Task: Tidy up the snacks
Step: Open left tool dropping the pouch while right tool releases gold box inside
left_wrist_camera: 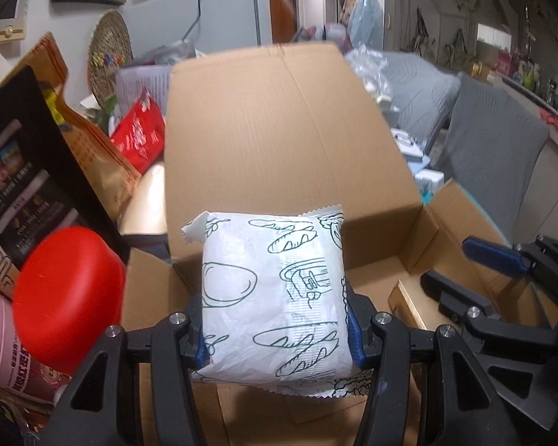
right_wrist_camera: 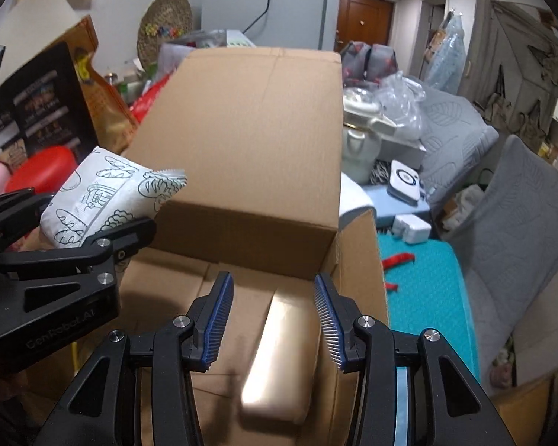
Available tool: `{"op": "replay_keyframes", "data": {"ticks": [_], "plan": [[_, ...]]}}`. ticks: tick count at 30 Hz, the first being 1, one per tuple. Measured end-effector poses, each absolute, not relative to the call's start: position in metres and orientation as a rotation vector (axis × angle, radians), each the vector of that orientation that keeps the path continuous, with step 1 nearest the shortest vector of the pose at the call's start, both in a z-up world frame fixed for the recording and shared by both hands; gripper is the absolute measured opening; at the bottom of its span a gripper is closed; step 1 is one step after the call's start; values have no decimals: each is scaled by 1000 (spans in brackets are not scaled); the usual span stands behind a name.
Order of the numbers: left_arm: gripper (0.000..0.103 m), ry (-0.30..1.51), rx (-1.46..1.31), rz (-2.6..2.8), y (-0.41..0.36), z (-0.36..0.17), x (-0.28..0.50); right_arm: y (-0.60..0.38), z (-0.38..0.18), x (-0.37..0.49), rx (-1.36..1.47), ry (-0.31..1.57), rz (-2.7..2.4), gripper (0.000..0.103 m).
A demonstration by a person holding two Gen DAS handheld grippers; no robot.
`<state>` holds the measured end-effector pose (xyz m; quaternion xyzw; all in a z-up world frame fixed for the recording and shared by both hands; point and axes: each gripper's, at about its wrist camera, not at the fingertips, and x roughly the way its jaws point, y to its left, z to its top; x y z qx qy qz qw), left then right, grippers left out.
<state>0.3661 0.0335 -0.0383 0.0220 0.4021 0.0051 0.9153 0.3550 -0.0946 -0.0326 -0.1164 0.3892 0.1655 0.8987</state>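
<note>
Cardboard box (left_wrist_camera: 290, 141) part filled: one gold pack (right_wrist_camera: 279, 353) inside, a white packet (left_wrist_camera: 275, 297) on its way.
The left gripper (left_wrist_camera: 275, 329) pinches the packet above the box's near edge; the right gripper (right_wrist_camera: 271, 319) hangs spread and empty over the gold pack. Left view alone shows the red tub (left_wrist_camera: 69, 297) and bags waiting outside; right view alone shows the gold pack whole.

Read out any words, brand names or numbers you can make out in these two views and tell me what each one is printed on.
"GenRobot.AI": embossed on the black body of the left tool, seen from the right wrist view.
White bread packet: bread drawings and a printed strip, too small to read.
Black snack bag: rows of characters, too blurred to read.
Red packet: white characters, blurred.
Pink can: characters, unreadable.
</note>
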Motion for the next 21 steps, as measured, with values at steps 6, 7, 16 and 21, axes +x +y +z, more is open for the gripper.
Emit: {"op": "replay_keyframes", "data": {"ticks": [6,7,16,21], "plan": [[54,890,57,24,30,-47,370,-94,-35,356,-267,814,326,45],[54,904,54,31,31,-49,372,-94,-35,356,-270,816,322,45],[69,897,56,69,34,-46,364,-95,-35,355,-281,820,295,48],[69,875,46,71,34,-33,352,-97,-27,343,-273,805,311,48]]}}
